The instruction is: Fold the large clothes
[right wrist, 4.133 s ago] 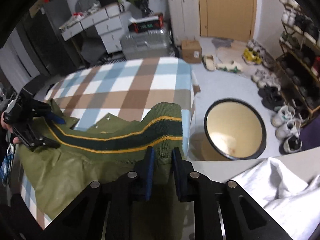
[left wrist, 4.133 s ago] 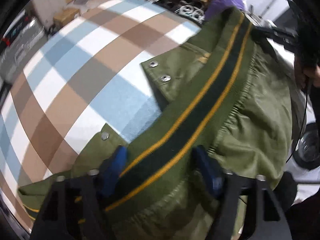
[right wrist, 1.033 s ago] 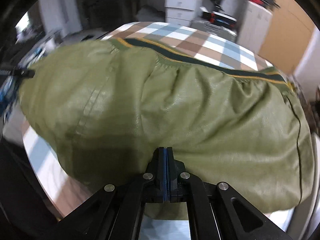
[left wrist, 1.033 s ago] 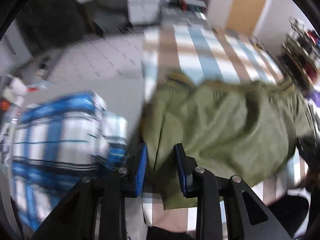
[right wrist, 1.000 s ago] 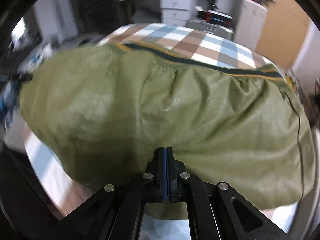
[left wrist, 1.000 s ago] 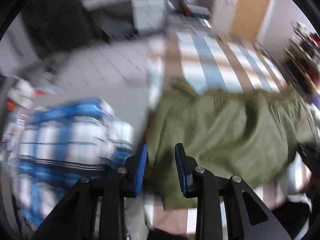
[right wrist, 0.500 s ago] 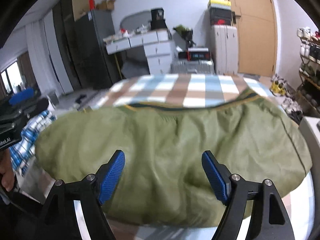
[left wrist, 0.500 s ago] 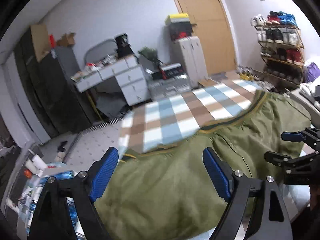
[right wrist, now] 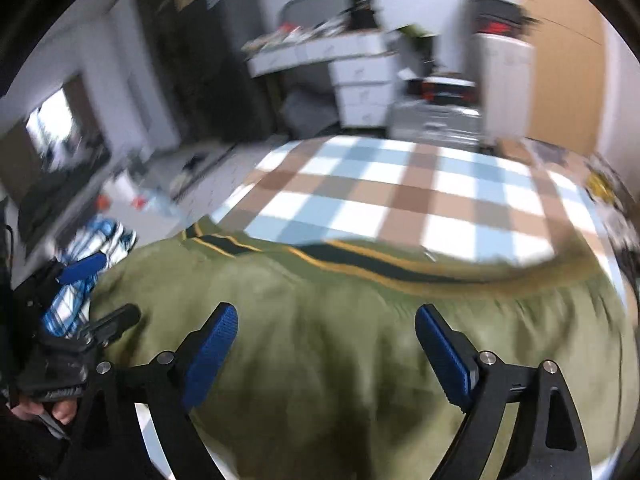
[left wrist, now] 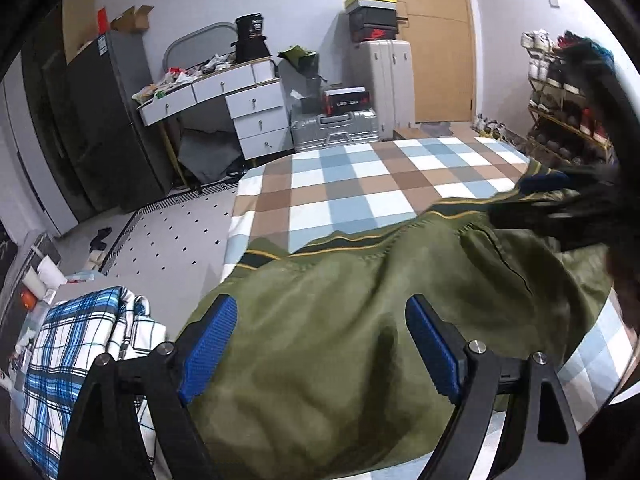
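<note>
Table: you have a surface under a blue, brown and white checked cloth; its far half is bare, and the near half carries the garment.
Jacket: the olive-green jacket lies spread across the near part of the checked cloth, right under both of your tools. Its dark ribbed hem with yellow stripes runs left to right along the far edge of the jacket.
Plaid shirt: a blue and white plaid garment sits heaped at the near left, just beside the jacket's left edge, off the checked cloth.
Left gripper: you hold it above the jacket with its blue pads spread wide; the jaws have just been opening, and nothing is pinched between them. The cloth lies below the gap, let go.
Right gripper: its view is blurred, yet the blue pads plainly stand far apart over the jacket; these jaws too have just been opening, with no fold caught between them.
Your hand: in the right wrist view it grips the left tool's handle at the near left.
</note>
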`<state>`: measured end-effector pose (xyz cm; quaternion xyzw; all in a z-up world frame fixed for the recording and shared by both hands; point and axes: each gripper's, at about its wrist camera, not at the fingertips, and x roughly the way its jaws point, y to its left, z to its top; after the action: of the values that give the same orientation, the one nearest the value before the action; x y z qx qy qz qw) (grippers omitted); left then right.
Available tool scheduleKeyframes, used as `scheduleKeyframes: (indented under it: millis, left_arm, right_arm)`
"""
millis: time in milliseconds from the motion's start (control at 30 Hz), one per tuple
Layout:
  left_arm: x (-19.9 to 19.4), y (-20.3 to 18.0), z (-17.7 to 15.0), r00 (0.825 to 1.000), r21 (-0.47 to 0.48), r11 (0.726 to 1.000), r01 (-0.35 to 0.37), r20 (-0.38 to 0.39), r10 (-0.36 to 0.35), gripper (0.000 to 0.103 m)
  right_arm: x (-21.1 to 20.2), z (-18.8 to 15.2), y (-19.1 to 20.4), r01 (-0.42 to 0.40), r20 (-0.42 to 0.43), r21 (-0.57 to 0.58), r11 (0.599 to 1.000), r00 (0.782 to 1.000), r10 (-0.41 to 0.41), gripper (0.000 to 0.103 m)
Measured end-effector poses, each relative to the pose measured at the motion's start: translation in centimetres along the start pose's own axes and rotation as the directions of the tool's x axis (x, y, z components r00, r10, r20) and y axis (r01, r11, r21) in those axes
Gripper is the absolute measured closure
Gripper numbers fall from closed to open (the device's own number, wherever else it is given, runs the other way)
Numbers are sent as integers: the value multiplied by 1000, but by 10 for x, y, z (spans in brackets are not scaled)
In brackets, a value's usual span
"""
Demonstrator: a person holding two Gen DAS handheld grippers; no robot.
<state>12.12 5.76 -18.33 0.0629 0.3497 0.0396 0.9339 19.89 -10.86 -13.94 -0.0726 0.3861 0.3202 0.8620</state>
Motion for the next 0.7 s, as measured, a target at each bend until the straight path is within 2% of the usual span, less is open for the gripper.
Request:
scheduleKeyframes:
  millis: [100,167,233,267,333,400,467,500,600,700]
  left_arm:
    - [5,7,-4,1000,-23,1000,-10,-16,10,19]
    - [14,12,-6,999,-32,999,-35,-38,34,19]
    - [25,19,-8,996,-48,998,-47,-83,43,19]
    - [31,23,-8,993,-63,997,-49,-107,42,19]
    - [39,30,-10,990,-89,995,-40,-141,27,19]
    - [43,36,-10,987,-113,993,-37,-157,19,19]
    - [45,39,-10,985,-136,990,-30,-171,7,19]
    - [46,40,-11,985,-142,990,-28,-175,3,19]
    - [48,40,-12,982,-147,989,-21,-188,-7,19]
    - [51,37,-13,981,-122,991,-48,-191,24,19]
  right_arm:
    - [42,28,12,11,-118,-124,992,993,-26,12]
    - [72,38,15,-6,-208,-176,984,978,-31,13]
    - [86,39,12,-24,-234,-178,984,972,-18,13]
    - [94,38,9,-57,-272,-164,985,962,11,15]
    - [108,37,8,-115,-335,-146,983,940,61,37]
    - [111,37,10,-203,-380,-102,974,913,150,77]
    - [106,35,18,-253,-393,-101,962,899,195,97]
    - [104,34,22,-266,-398,-117,957,895,200,103]
    - [96,28,34,-301,-416,-175,937,885,207,102]
    - [93,31,28,-257,-406,-194,947,899,161,100]
